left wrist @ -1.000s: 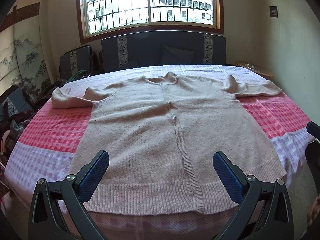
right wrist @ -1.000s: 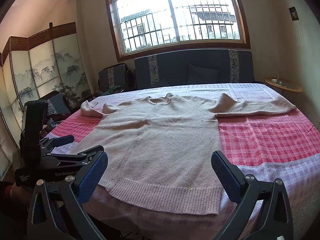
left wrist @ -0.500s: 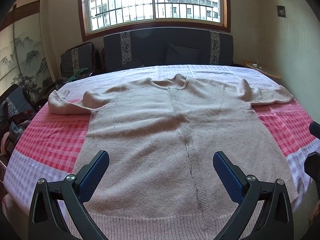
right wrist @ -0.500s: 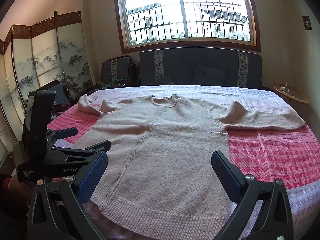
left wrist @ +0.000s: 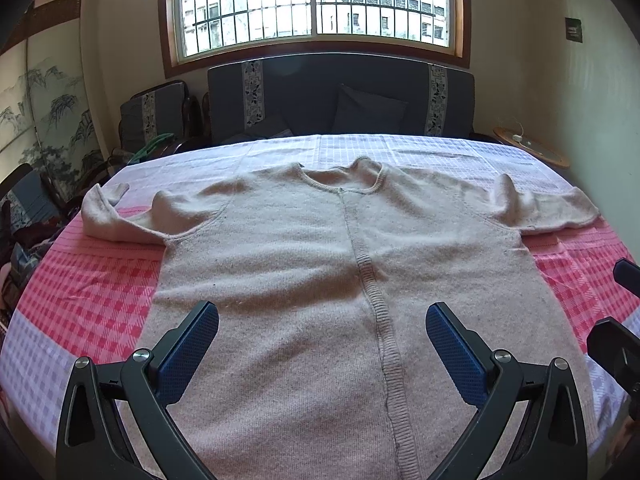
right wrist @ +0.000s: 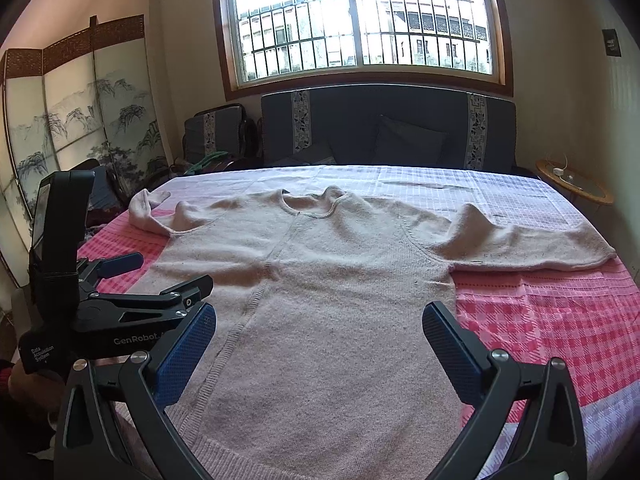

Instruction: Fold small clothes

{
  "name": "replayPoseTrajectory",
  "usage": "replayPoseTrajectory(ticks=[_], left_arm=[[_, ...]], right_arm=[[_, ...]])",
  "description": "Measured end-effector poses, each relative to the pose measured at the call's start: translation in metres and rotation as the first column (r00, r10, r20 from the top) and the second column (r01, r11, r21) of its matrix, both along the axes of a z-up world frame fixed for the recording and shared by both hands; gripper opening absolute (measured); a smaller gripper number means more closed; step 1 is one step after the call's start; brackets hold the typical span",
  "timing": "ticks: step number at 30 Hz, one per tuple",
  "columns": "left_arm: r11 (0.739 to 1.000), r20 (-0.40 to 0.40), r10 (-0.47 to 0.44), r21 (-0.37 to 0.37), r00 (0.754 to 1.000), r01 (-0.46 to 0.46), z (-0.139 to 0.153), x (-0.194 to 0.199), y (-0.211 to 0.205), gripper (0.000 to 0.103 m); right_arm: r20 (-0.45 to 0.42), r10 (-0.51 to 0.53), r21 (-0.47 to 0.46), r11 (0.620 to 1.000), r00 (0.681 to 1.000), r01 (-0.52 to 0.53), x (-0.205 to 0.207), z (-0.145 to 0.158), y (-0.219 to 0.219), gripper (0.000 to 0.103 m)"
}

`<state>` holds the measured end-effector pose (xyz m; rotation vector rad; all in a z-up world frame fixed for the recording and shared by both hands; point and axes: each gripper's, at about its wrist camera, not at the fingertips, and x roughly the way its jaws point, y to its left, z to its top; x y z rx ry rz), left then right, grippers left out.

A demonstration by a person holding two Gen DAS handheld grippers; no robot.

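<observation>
A beige knit sweater (left wrist: 304, 264) lies flat on the bed, neck toward the window, both sleeves spread out to the sides. My left gripper (left wrist: 322, 320) hovers open over its lower middle, blue pads on either side of the ribbed centre seam, holding nothing. In the right wrist view the same sweater (right wrist: 332, 280) fills the middle, and my right gripper (right wrist: 318, 324) stands open above its lower right half. The left gripper (right wrist: 160, 276) shows there as a black tool at the left, over the sweater's left edge. The hem is hidden below both frames.
The bed carries a pink and lilac checked cover (left wrist: 92, 288). A dark sofa (left wrist: 340, 100) runs along the wall under the window. A round side table (right wrist: 576, 182) stands at the right, a painted folding screen (right wrist: 80, 120) at the left.
Both grippers have moved forward over the sweater, toward the neck. The hem has dropped out of view. Both stay open.
</observation>
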<state>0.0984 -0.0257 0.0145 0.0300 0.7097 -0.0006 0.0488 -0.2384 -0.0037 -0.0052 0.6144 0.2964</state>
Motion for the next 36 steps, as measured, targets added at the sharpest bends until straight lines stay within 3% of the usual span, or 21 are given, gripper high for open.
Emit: replayPoseTrajectory(ticks=[28,32,36], left_arm=[[0.999,-0.050,0.024,0.047,0.998,-0.021,-0.020,0.042,-0.003,0.103],[0.999,-0.043,0.012,0.030,0.999,-0.011,-0.026,0.050,0.013,0.103],[0.999,-0.031,0.023,0.026,0.999,-0.022,-0.038,0.062,0.037,0.103]], right_arm=[[-0.069,-0.016,0.055,0.998,0.997,0.020,0.049,-0.026,-0.017,0.103],[-0.091,-0.033,0.069,0.997,0.995,0.039,0.061,-0.031,-0.038,0.103],[-0.139,-0.072,0.163,0.982,0.988,0.095,0.087,-0.040,-0.100,0.101]])
